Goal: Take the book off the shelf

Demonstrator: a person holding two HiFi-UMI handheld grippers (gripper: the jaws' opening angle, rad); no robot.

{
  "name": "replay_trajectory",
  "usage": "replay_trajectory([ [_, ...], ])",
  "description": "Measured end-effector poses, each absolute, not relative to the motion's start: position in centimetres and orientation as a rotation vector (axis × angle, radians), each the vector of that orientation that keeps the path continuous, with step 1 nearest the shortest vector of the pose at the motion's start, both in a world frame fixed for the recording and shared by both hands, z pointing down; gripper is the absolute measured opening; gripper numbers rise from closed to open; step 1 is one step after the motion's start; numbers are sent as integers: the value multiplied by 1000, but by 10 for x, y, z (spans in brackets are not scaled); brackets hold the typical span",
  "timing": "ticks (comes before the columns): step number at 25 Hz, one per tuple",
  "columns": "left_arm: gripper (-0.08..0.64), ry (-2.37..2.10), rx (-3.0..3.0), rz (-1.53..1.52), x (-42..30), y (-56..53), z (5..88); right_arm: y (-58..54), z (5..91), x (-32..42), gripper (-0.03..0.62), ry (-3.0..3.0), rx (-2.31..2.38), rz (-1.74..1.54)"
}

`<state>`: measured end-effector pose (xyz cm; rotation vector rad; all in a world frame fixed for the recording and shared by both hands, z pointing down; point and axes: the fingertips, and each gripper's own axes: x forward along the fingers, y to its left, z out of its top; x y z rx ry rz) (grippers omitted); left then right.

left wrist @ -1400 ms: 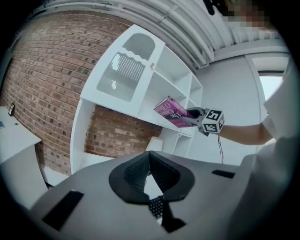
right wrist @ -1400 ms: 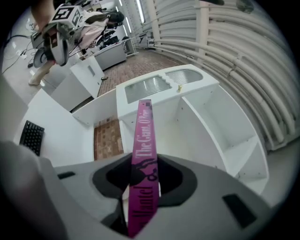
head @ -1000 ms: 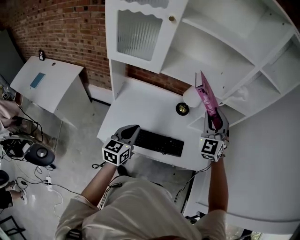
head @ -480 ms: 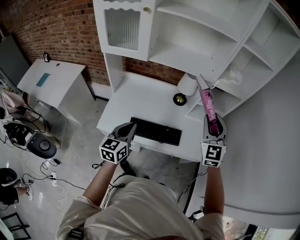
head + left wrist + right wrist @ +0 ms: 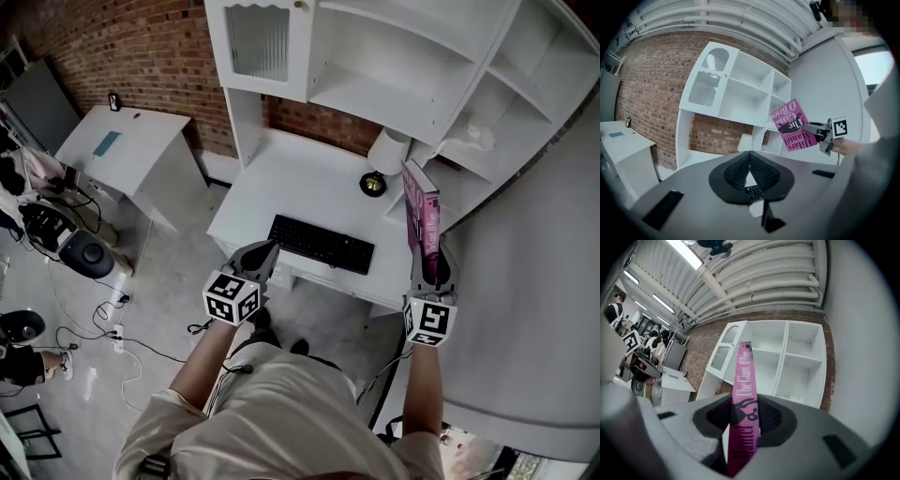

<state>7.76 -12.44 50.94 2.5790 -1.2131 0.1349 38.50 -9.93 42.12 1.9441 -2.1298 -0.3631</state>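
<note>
A pink book (image 5: 419,217) stands upright in the air over the right end of the white desk (image 5: 300,192), clear of the white shelf unit (image 5: 412,56). My right gripper (image 5: 430,269) is shut on its lower edge. In the right gripper view the book's pink spine (image 5: 744,390) rises between the dark pads of that right gripper (image 5: 743,422), with the empty shelf compartments (image 5: 797,357) behind. My left gripper (image 5: 262,251) hovers shut and empty by the desk's front edge. From the left gripper (image 5: 750,157) view the book cover (image 5: 792,125) shows at the right.
A black keyboard (image 5: 321,244) lies on the desk. A white lamp (image 5: 387,152) with a dark round base (image 5: 373,184) stands near the shelf. A white side table (image 5: 131,150) is at the left, and cables and gear (image 5: 75,253) lie on the floor.
My right gripper has drawn the book back from the shelf's edge toward the desk front. The head view has shifted. The left gripper has stayed shut by the keyboard.
</note>
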Motion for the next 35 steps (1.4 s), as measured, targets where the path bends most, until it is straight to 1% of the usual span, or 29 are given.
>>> replay_trajectory([
  [8, -6, -1207, 2601, 106, 57, -118, 498, -63, 421, 377, 137, -2192, 2080, -269],
  [20, -5, -1196, 2704, 89, 17, -144, 455, -39, 395, 355, 137, -2157, 2233, -280],
  [29, -5, -1132, 2763, 44, 20, -167, 429, -49, 387, 342, 137, -2141, 2271, -284],
  [35, -5, -1117, 2762, 34, 25, -174, 428, -55, 384, 341, 135, -2141, 2278, -284],
])
